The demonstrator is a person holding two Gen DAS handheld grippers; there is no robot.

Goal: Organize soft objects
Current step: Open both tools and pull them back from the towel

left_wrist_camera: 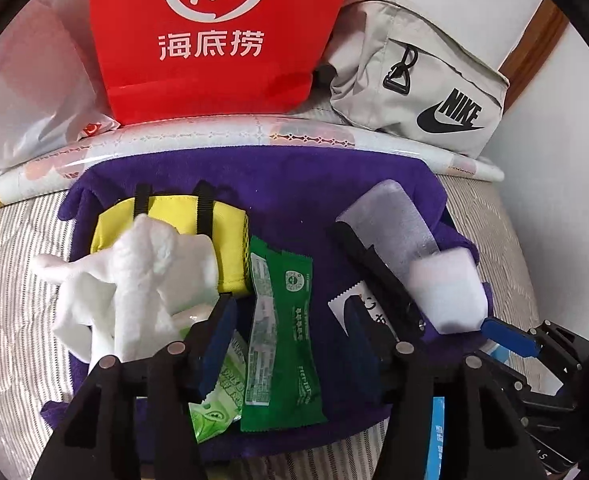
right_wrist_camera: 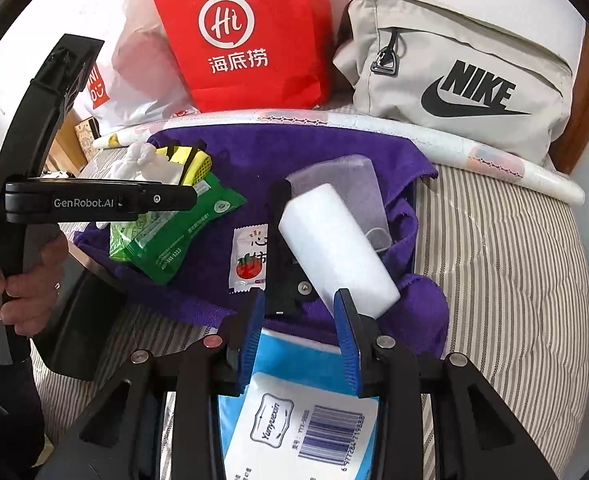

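Lying on a purple plush towel, the dark green foil wipe packet sits between the left gripper's parted jaws, untouched. A crumpled white cloth and a yellow pouch with black straps lie just to its left in that view. The right gripper stands with jaws apart above a blue-and-white packet with a barcode; a white foam block lies just beyond its right pad. All rest on the striped bed.
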